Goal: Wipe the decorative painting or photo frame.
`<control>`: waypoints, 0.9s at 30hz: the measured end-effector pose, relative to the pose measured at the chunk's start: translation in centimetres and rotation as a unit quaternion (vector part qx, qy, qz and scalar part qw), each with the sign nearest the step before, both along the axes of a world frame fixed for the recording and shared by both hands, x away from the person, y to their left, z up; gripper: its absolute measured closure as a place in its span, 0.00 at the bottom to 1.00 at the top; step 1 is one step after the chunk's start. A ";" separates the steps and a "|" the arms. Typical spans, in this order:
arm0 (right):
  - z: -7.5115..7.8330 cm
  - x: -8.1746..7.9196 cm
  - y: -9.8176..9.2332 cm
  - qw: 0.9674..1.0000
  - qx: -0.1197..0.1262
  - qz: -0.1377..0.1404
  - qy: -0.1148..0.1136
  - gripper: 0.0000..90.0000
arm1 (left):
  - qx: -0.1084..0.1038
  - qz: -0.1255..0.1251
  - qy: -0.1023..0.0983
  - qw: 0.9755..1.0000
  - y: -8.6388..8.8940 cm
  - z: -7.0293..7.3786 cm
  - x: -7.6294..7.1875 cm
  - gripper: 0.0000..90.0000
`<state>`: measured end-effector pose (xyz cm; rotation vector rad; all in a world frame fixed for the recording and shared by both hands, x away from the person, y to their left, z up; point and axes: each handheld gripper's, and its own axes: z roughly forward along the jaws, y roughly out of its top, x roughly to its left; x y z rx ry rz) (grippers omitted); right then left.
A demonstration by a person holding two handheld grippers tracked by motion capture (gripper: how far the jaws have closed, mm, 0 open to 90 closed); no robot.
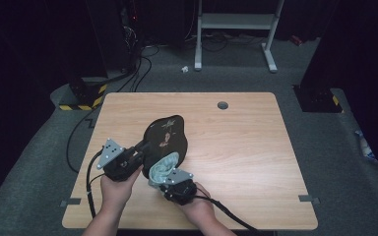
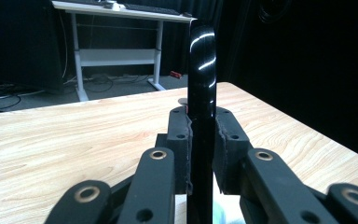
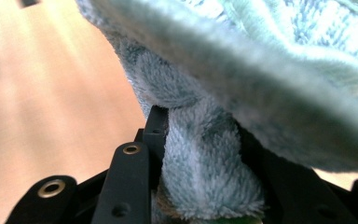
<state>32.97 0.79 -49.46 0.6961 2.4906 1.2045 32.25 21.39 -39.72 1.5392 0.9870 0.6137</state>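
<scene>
There is one black plate [image 1: 166,135] and one pale blue-green cloth [image 1: 163,166] in play, and two hand-held tools working on them over a light wooden tabletop [image 1: 246,147].

The left tool [image 1: 141,146] has its jaws drawn in close, clamped on the rim of the plate. In the left gripper view the glossy black edge [image 2: 201,93] stands upright between the two pads, which press on it from either side. From above, the plate is tipped up on edge rather than lying flat, held over the near-left middle of the tabletop, its patterned face showing towards the camera.

The right tool [image 1: 163,178] is closed almost as far as it goes, gripping a bunched fold of the cloth. In the right gripper view the fluffy fabric [image 3: 205,154] is squeezed into a narrow neck between the jaws and spreads out wide above them. From above, the cloth lies against the lower part of the plate's face, just beside the left tool.

One hand [image 1: 115,189] holds the left tool, another [image 1: 197,206] the right; both come in from the near edge of the tabletop.
</scene>
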 end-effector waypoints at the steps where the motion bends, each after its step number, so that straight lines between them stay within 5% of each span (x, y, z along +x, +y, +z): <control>1: 0.1 0.6 -0.4 1.000 0.000 -0.009 -0.003 0.72 | 0.000 0.000 0.000 1.000 0.0 0.0 0.0 0.87; 5: 0.7 2.9 -1.9 0.999 0.003 -0.052 -0.006 0.72 | -0.001 0.000 -0.001 1.000 -0.1 0.0 0.0 0.87; 9: 2.3 3.7 -2.1 0.998 0.012 -0.065 -0.017 0.72 | -0.002 0.001 -0.003 1.000 -0.1 -0.1 -0.1 0.87; 14: 4.1 2.6 -1.1 0.998 0.020 -0.044 -0.039 0.72 | -0.003 0.003 -0.003 1.000 -0.1 -0.1 -0.1 0.87; 16: 4.9 1.1 0.0 0.998 0.028 -0.015 -0.045 0.72 | -0.004 0.002 -0.001 1.000 0.0 -0.1 0.0 0.87; 21: 4.7 -1.5 1.5 0.998 0.021 0.032 -0.045 0.73 | -0.003 0.001 0.001 1.000 -0.1 0.0 0.1 0.87; 27: 4.0 -1.6 1.5 0.998 0.006 0.035 -0.042 0.72 | -0.002 0.001 0.001 1.000 0.0 0.0 0.0 0.87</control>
